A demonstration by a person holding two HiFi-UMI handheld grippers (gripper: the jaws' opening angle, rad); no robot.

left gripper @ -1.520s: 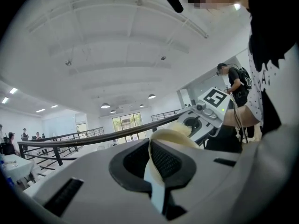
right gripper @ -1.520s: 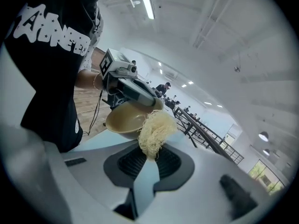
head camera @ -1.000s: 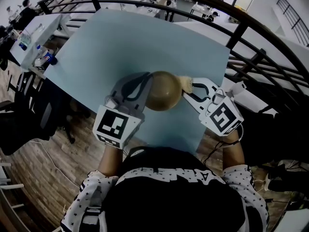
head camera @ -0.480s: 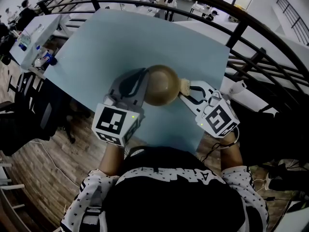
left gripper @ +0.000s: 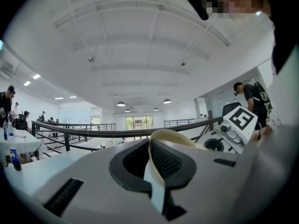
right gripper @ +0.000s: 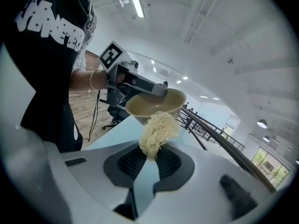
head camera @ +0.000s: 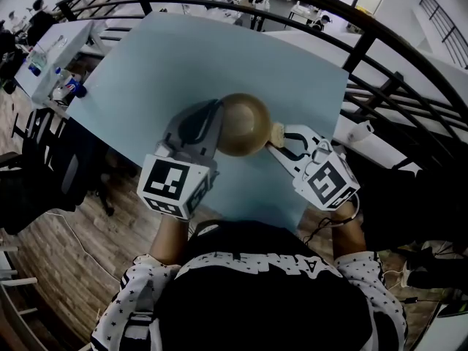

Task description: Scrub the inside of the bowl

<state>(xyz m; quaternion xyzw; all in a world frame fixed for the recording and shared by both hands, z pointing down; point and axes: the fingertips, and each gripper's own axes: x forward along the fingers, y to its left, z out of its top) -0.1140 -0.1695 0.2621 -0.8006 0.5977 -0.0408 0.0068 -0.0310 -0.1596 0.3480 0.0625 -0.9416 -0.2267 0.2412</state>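
1. A tan bowl (head camera: 245, 125) is held up off a pale blue table (head camera: 183, 57). In the right gripper view its mouth tips partly toward that camera, so some of the inside shows.
2. The left gripper (head camera: 218, 123) is on the left side of the bowl. Its jaws are clamped on the bowl's rim, with the thin cream wall pinched between the two pads.
3. The right gripper (head camera: 284, 142) is on the right side of the bowl. Its jaws are closed on a pale, stringy scrubber (head camera: 277, 132), and the tuft sticks out toward the bowl.
4. The tuft sits just beside the bowl's right rim, outside the hollow. Whether it touches the rim cannot be told.
5. Over the last second the bowl has moved slightly away from the person. The right gripper has drawn back a little toward the person, and the scrubber has stayed at the right rim.
6. This probably means no scrubbing of the inside is happening at this moment. It looks like a repositioning of bowl and scrubber. The tuft would need to pass over the rim and press into the hollow before the inside gets scrubbed.
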